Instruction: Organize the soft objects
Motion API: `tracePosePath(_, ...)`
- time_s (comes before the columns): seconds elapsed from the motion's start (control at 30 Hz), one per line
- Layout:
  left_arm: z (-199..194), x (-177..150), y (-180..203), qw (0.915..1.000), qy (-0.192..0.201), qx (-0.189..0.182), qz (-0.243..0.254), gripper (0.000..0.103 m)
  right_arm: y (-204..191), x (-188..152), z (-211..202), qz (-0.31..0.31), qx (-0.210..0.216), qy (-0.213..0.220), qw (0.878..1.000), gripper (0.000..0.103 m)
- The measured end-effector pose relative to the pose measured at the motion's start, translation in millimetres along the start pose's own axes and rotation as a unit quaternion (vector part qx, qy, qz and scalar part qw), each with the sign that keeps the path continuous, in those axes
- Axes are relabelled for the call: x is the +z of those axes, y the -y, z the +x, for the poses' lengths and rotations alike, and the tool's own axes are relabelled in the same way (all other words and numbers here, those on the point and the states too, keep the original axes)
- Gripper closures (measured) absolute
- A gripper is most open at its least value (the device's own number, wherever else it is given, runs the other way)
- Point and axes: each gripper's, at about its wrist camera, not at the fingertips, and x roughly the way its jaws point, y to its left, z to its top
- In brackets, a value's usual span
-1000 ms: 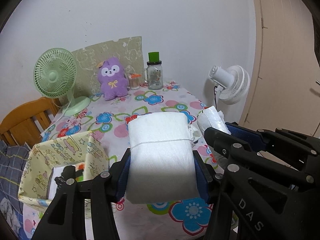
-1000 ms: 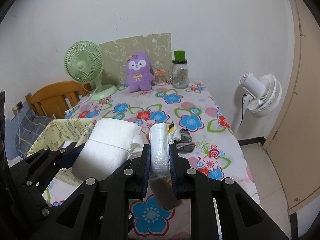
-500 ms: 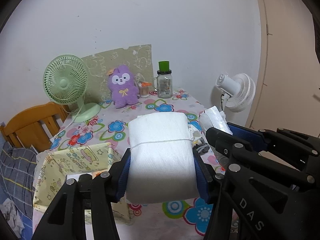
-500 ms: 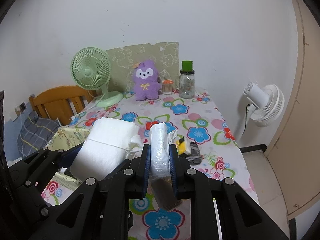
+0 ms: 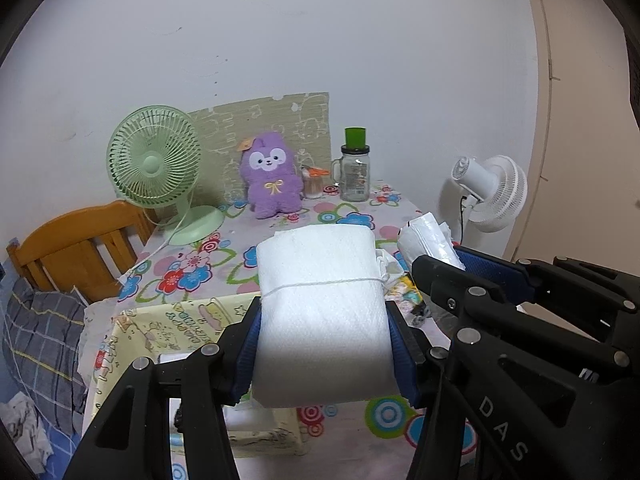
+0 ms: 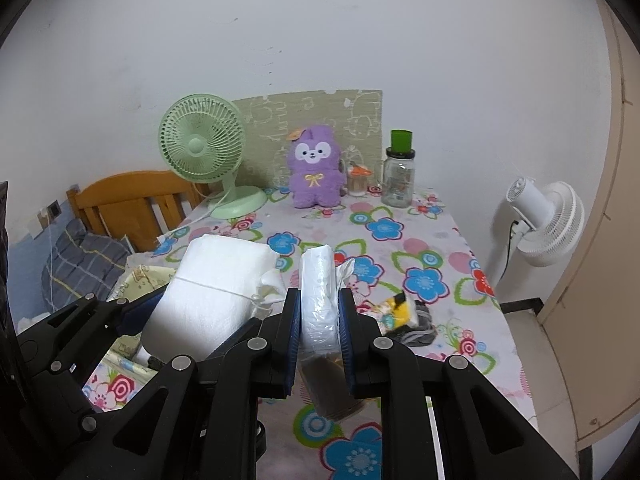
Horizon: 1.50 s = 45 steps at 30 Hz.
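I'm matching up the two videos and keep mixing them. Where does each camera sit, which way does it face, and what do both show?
Left wrist view: sits on the left gripper, looks along its fingers across the floral table to the wall; its fingers clamp a white tied bundle, the right gripper beside it.
Right wrist view: sits on the right gripper, same facing; its fingers pinch a plastic-wrapped pack.
Shared: bundle, pack, green fan, purple plush, glass jar, white fan.

Yellow box point(image 5: 168, 320) interior mostly hidden behind white bundle point(image 5: 320, 312); jar point(image 6: 398, 180) label unreadable.
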Motion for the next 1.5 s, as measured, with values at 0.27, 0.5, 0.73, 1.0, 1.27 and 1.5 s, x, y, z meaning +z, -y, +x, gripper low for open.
tracePosePath(0.27, 3.3, -2.2, -24.8, 0.9999, -0.004, 0.006, -0.011, 0.045, -24.6, 5.5, 14.4, -0.010, 0.008, -0.007, 1.000, 0.082)
tracePosePath(0.5, 7.1, -5.8, -45.2, 0.9997, -0.010, 0.011, -0.020, 0.045, -44.0, 9.0, 27.5, -0.017, 0.013, -0.013, 1.000, 0.082)
tracePosePath(0.73, 12.6, -11.0, -67.5, 0.9991, -0.018, 0.020, -0.031, 0.045, -64.7, 10.6, 42.2, -0.026, 0.023, -0.023, 0.999, 0.082)
tracePosePath(1.0, 19.3, -16.3, -92.5, 0.9983, -0.027, 0.027, -0.043, 0.045, -87.7, 12.0, 59.3, -0.036, 0.033, -0.034, 0.998, 0.082)
tracePosePath(1.27, 33.0, -23.6, -113.9, 0.9972, -0.044, 0.034, -0.049, 0.045, -107.4, 10.7, 82.3, -0.041, 0.042, -0.051, 0.997, 0.082)
tracePosePath(1.5, 43.9, -30.8, -132.4, 0.9955, -0.063, 0.041, -0.058, 0.044, -123.0, 8.7, 101.8, -0.046, 0.055, -0.067, 0.995, 0.082)
